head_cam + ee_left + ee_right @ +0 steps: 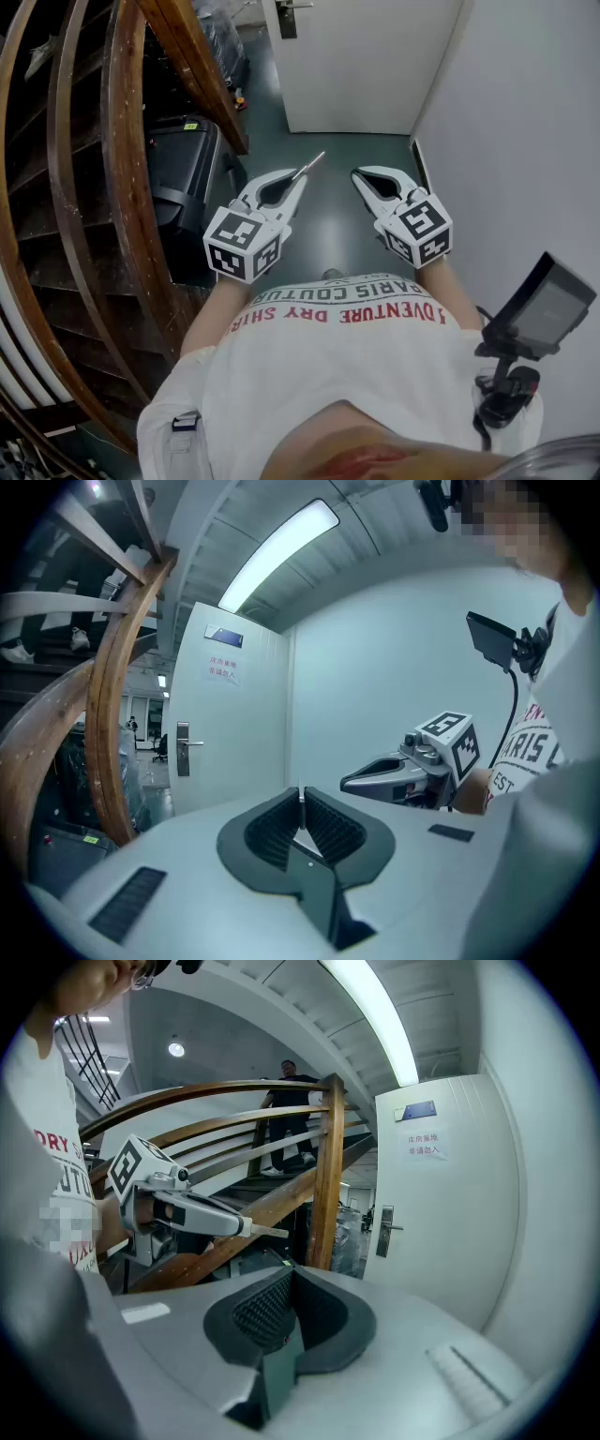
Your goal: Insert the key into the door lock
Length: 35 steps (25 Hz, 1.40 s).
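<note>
1. While the left gripper (298,178) pinches the key (310,164) in its fingers, the door lock (287,19) stands far ahead, well apart.
2. The right gripper (361,176) has its fingers pressed together, holding nothing.

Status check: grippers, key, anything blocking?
Left gripper shut on key. Right gripper shut, empty. Door lock ahead, not yet reached; nothing blocking.

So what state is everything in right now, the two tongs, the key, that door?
Left tongs: shut on the key.
Key: gripped, tip sticking out forward.
Right tongs: shut, empty.
Door: looks closed, handle level.
</note>
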{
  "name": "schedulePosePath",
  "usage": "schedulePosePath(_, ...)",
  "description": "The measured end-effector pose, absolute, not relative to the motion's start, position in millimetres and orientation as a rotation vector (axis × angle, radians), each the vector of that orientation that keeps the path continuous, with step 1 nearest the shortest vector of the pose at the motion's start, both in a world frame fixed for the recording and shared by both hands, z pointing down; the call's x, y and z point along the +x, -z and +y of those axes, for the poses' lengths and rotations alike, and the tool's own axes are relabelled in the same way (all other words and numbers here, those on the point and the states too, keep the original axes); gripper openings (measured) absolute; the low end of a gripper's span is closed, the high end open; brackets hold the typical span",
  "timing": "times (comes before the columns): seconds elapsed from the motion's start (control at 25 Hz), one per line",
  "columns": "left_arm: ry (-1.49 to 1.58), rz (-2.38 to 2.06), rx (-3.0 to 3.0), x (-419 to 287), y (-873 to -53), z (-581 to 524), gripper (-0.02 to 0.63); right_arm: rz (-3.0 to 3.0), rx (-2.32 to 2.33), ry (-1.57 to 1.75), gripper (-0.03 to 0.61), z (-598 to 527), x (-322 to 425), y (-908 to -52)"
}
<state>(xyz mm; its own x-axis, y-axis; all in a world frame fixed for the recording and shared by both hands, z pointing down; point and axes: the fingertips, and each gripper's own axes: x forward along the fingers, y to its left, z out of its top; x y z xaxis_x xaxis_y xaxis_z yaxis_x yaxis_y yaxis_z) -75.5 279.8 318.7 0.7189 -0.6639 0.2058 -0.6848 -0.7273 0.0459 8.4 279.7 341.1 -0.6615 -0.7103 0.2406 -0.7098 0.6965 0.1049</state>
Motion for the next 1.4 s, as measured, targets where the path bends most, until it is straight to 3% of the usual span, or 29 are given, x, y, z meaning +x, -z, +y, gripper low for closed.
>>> schedulePosePath(0.96, -0.280, -1.103, 2.819, -88, -321, 267, 0.023, -2.686, 1.151, 0.000, 0.002, 265, -4, -339)
schedulePosePath(1.4, -0.339, -1.054, 2.756, -45, -365, 123, 0.023, -2.709, 1.179, -0.103, 0.002, 118, 45, -375)
